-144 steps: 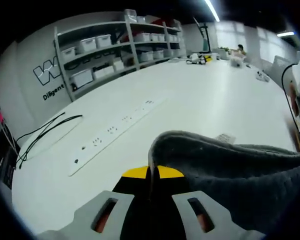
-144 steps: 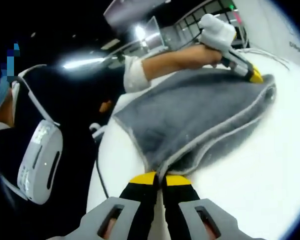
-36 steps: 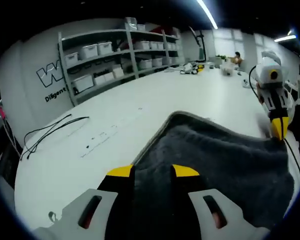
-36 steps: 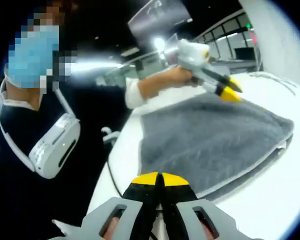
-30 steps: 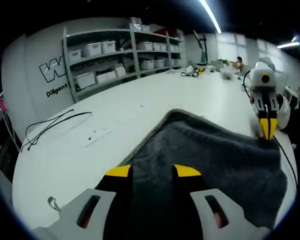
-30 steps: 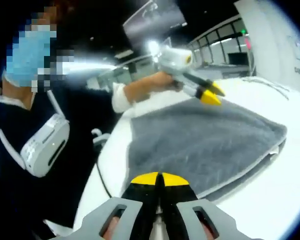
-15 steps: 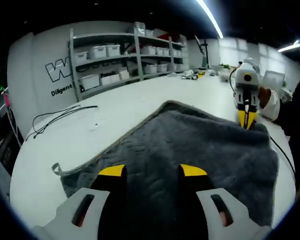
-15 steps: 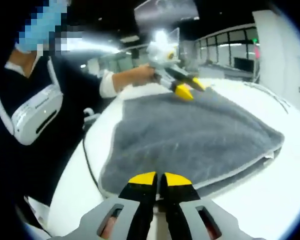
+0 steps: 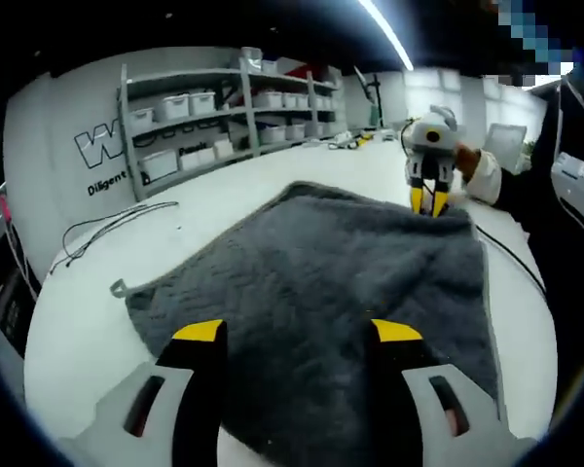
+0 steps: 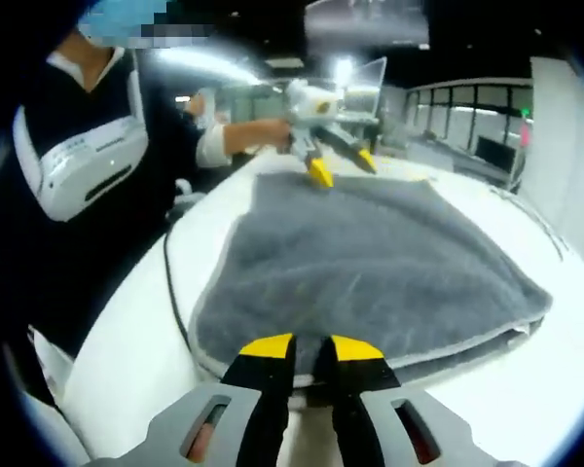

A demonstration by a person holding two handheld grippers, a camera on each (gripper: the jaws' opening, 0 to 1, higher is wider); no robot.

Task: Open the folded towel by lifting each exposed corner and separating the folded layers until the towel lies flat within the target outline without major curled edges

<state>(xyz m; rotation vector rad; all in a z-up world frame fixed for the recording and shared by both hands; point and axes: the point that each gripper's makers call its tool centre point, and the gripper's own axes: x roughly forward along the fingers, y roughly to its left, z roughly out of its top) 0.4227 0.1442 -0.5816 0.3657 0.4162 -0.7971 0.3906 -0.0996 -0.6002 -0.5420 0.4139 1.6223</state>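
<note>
A grey towel (image 9: 321,258) lies spread on the white table (image 9: 224,209), with a small loop tag (image 9: 117,288) at its left corner. In the left gripper view my left gripper (image 9: 298,333) hovers over the towel's near part, open wide with nothing between its jaws. My right gripper (image 9: 427,201) stands at the towel's far corner, held by a hand. In the right gripper view the towel (image 10: 370,263) shows two stacked layers along its near right edge. My right gripper (image 10: 311,347) sits at that edge, jaws slightly parted. My left gripper (image 10: 343,167) is open above the far edge.
Metal shelves with white bins (image 9: 234,107) line the far wall. A black cable (image 9: 107,229) lies on the table left of the towel. A person in dark clothes wearing a white headset-like device (image 10: 78,156) stands at the table edge, where another cable (image 10: 175,292) hangs.
Both grippers held towel corners 4.8 s ago; the towel now lies spread out. Over the last second my left jaws spread wider and my right jaws parted slightly.
</note>
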